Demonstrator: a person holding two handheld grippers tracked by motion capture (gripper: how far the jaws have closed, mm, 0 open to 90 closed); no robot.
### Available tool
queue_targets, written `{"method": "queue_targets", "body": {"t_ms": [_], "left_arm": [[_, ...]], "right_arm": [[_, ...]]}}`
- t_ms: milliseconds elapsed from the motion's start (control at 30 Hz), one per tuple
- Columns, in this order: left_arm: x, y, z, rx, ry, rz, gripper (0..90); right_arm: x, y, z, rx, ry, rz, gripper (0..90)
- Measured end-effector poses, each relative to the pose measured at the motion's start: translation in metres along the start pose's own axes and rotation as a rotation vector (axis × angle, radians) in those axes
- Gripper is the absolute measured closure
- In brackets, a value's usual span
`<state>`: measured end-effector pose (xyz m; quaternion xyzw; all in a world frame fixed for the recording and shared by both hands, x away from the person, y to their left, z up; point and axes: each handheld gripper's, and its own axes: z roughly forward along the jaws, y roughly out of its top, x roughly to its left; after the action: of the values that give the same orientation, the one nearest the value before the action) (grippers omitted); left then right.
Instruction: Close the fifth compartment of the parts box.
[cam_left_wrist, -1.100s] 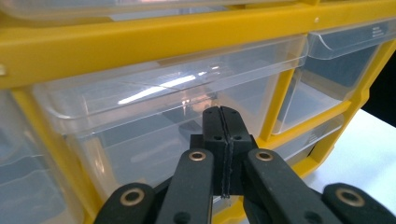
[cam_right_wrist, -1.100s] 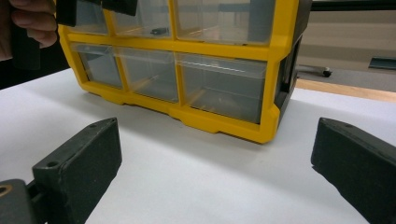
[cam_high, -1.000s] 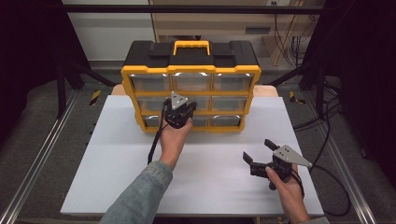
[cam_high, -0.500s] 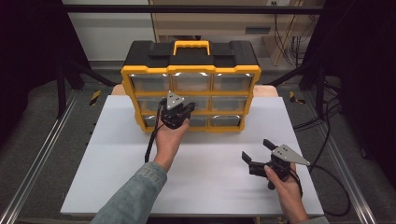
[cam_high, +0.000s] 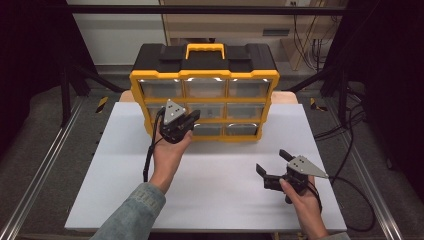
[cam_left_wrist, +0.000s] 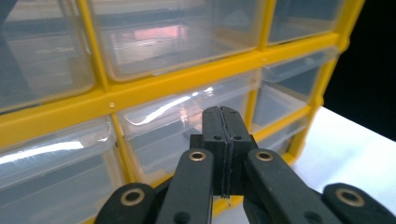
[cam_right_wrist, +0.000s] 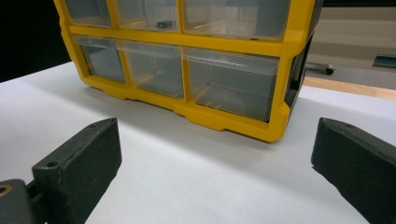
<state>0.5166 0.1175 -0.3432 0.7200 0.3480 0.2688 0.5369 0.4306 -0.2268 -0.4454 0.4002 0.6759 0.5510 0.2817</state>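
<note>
So I'm running the left gripper (cam_high: 189, 121) with its jaws pressed flat together, nothing between them, and I'm holding it right up at the front of the yellow drawer organizer (cam_high: 204, 76). In the left gripper view the closed tips (cam_left_wrist: 222, 122) are pointing almost straight at a clear drawer (cam_left_wrist: 182, 135) in the middle column, just off its face; I can't tell whether they're actually touching the plastic. The drawer is lying dead ahead of the tips, with its long side running across the cabinet front, so my guess is the next bit comes down to hooking or nudging that front lip rather than pinching anything.

The right gripper (cam_high: 273, 167) is sitting well apart from all this, down on the near right of the white table (cam_high: 100, 190), jaws spread wide and holding nothing. The left one is clearly the nearer hand, so I'm treating it as the working one.

As for contents: the bottom-row drawers (cam_right_wrist: 229, 81) are looking empty in the right gripper view, while one drawer above them is showing a small dark object (cam_right_wrist: 163, 23) that's too tiny to name. The rest are too glary to call.
</note>
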Motion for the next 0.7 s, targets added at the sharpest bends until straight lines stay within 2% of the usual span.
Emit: {"method": "queue_targets", "body": {"t_ms": [67,133,200,300,367,533,600,700], "left_arm": [[-0.003,-0.003,-0.002,0.004,-0.031,0.028,87.0],[-0.005,-0.006,-0.003,-0.01,-0.057,0.032,81.6],[-0.006,-0.007,-0.003,-0.035,-0.065,0.017,67.8],[-0.006,-0.01,-0.005,-0.073,-0.07,-0.033,45.1],[-0.007,-0.012,-0.007,-0.084,-0.067,-0.037,37.1],[-0.011,-0.019,-0.009,-0.07,-0.071,-0.049,21.5],[-0.011,-0.021,-0.008,-0.055,-0.072,-0.046,11.6],[-0.011,-0.022,-0.008,-0.053,-0.073,-0.05,6.6]], "right_arm": [[-0.001,-0.001,0.001,0.004,-0.001,-0.007,2.1],[-0.001,-0.001,0.0,0.006,-0.004,-0.006,2.1],[-0.002,-0.001,-0.001,0.002,-0.006,-0.003,2.1],[-0.004,-0.002,-0.002,0.004,-0.01,-0.001,2.1],[-0.004,-0.002,-0.001,0.004,-0.011,-0.001,2.1],[-0.003,-0.002,-0.001,0.005,-0.008,-0.005,2.2],[-0.003,-0.002,-0.001,0.005,-0.009,-0.003,2.1],[-0.004,-0.002,-0.002,0.003,-0.008,-0.003,2.1]]}}
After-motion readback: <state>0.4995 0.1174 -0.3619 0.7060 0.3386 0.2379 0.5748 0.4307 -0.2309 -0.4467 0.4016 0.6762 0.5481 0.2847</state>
